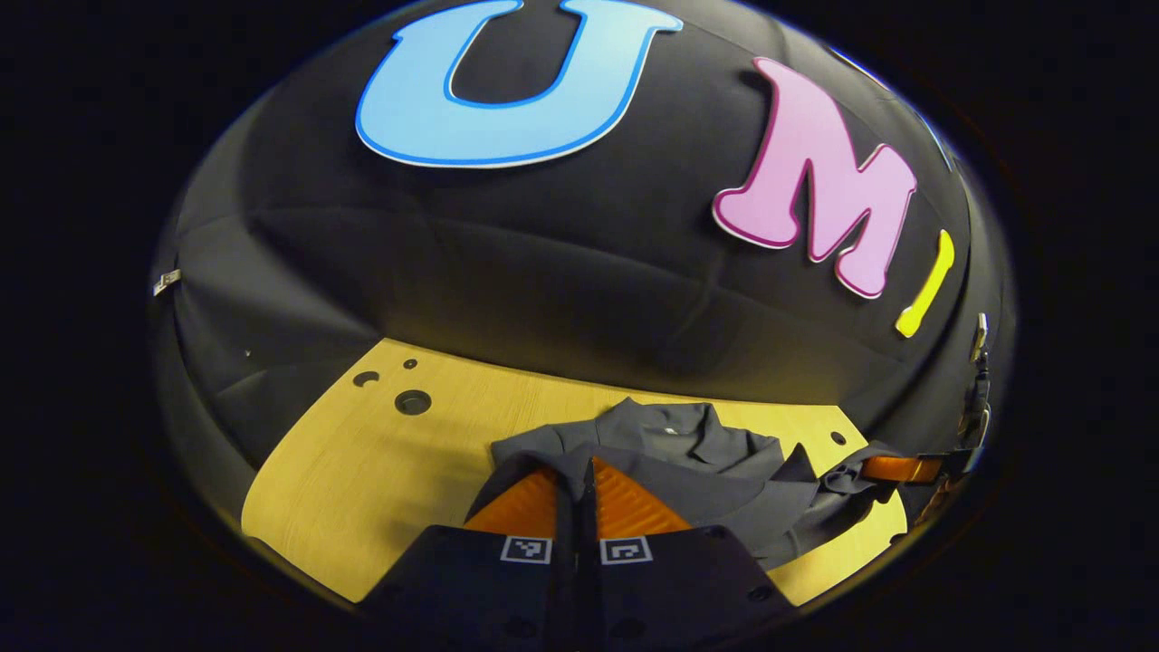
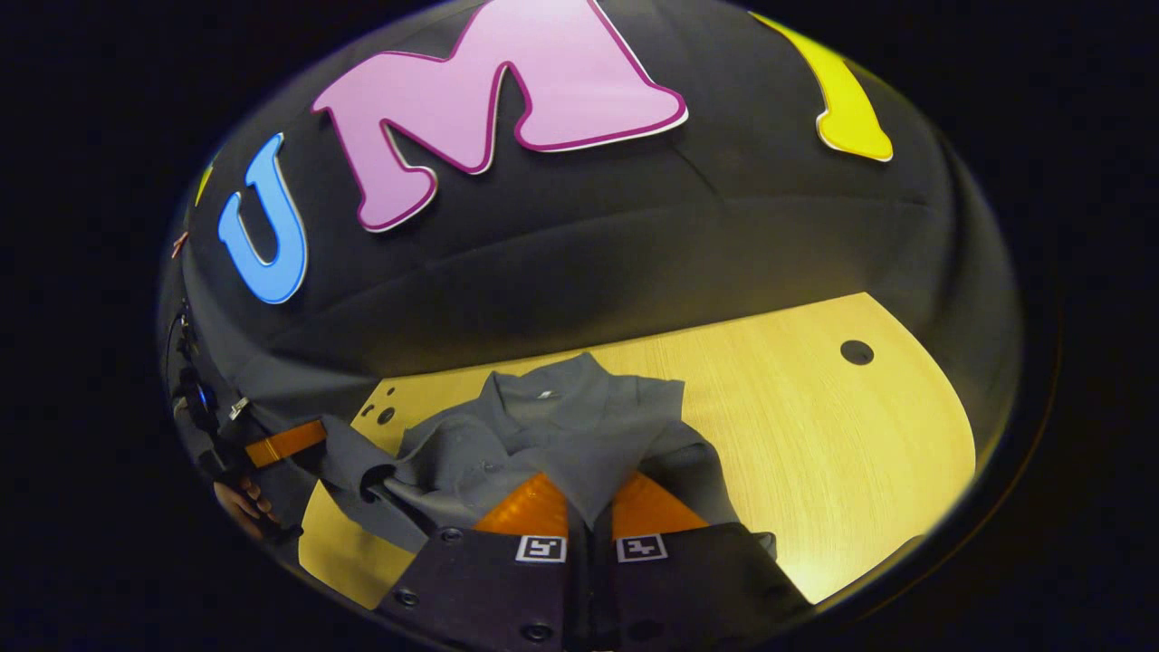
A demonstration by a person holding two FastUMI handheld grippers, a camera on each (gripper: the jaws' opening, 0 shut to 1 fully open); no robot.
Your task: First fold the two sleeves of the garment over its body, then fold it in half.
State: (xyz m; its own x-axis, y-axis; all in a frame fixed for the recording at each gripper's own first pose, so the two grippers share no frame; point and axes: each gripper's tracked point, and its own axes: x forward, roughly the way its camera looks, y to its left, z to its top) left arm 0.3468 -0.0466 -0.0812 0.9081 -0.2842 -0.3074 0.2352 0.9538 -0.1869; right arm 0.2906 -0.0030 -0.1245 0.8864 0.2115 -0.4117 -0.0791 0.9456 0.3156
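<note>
On the pale wooden counter [image 1: 362, 480] a dark grey garment [image 1: 688, 453] lies rumpled, its collar towards the booth's black cloth wall [image 1: 507, 272]. In the left gripper view, a few round holes [image 1: 412, 402] pierce the bare counter at the left, well apart from the cloth; the left hand-held gripper [image 1: 577, 493] sits at the garment's near edge with a fold of grey fabric pinched between its fingers, which are pressed together on it. Farther right in that view the garment bunches up, and at its far right edge the other hand-held gripper reaches in, partly hidden by fabric. In the right gripper view, a hand [image 2: 243, 503] holds that far gripper at the left edge, by the garment's sleeve; in the middle the collar faces the wall, and the right hand-held gripper [image 2: 590, 507] pinches a fold of the garment that drapes down between its fingers, hiding their tips. To the right, bare counter stretches away with a single round hole [image 2: 856, 352] near its far corner.
</note>
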